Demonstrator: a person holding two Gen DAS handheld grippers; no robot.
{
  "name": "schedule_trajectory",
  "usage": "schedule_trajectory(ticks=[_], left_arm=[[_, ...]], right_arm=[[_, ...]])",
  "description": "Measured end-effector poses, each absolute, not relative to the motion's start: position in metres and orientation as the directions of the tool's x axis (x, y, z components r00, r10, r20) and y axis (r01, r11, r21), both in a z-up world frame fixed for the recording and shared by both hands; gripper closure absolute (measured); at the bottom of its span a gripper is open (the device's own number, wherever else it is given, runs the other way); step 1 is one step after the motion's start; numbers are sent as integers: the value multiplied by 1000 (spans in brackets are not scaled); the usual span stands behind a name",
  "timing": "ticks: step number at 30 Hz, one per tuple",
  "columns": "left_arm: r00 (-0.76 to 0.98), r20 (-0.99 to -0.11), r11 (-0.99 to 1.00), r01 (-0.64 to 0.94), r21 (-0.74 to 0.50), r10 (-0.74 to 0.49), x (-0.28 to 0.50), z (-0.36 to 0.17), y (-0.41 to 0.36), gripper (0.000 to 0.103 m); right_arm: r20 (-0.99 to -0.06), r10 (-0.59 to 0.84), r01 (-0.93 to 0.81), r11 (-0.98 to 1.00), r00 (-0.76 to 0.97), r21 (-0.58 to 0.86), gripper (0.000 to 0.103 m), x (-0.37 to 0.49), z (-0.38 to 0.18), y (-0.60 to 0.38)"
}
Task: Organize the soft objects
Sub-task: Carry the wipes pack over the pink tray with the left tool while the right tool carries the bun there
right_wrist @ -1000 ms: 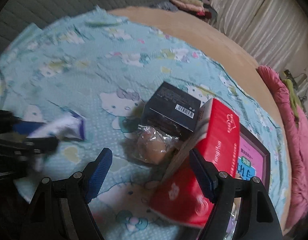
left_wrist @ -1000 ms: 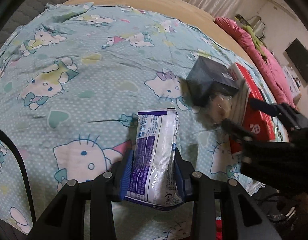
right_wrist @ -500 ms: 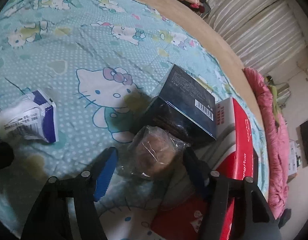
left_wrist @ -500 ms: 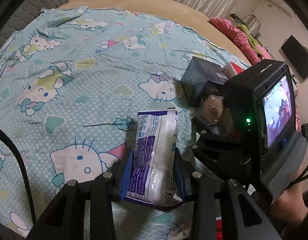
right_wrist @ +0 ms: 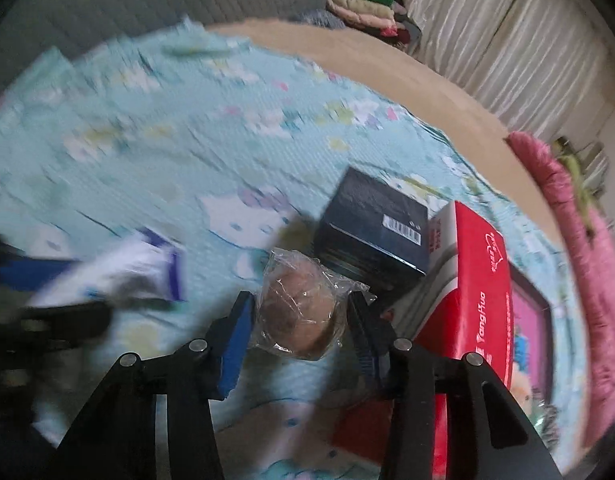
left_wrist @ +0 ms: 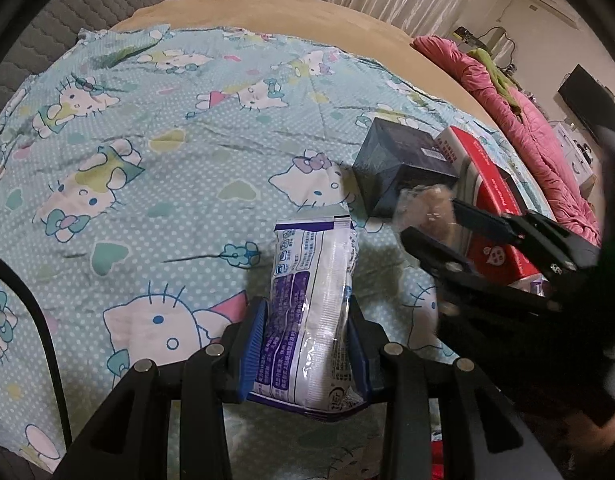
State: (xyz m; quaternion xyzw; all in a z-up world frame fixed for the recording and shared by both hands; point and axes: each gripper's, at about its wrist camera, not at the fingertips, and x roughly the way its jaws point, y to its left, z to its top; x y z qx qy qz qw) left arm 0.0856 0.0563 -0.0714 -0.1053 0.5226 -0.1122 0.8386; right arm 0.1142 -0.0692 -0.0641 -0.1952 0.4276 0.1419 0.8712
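Note:
My left gripper is shut on a white and purple tissue packet and holds it over the Hello Kitty sheet. My right gripper is shut on a brown bun in clear plastic wrap, lifted just in front of the dark box. In the left wrist view the right gripper reaches in from the right with the wrapped bun between its fingers. The tissue packet shows blurred at the left of the right wrist view.
A dark blue box and a red tissue box lie on the bed at the right, with a pink-covered book under the red box. A pink quilt lies along the far right. Folded clothes are stacked behind the bed.
My right gripper closed on the wrapped bun and lifted it off the sheet, drawing back from the dark box. My left gripper stayed shut on the tissue packet, nearly still.

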Motion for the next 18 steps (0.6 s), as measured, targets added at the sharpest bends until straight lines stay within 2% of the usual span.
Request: schedule_trajectory(ticks=[8,18], left_arm=[[452,-845,958,109,-267,-287,77,-53,41,65],[487,-826,959,156,-238,-285,64,-17,17,65]], right_arm=[[-763,228,-392,919,605,-37,54,90,-8,-95],[-708,279,-354,934,649,44,54,64,27,-135]])
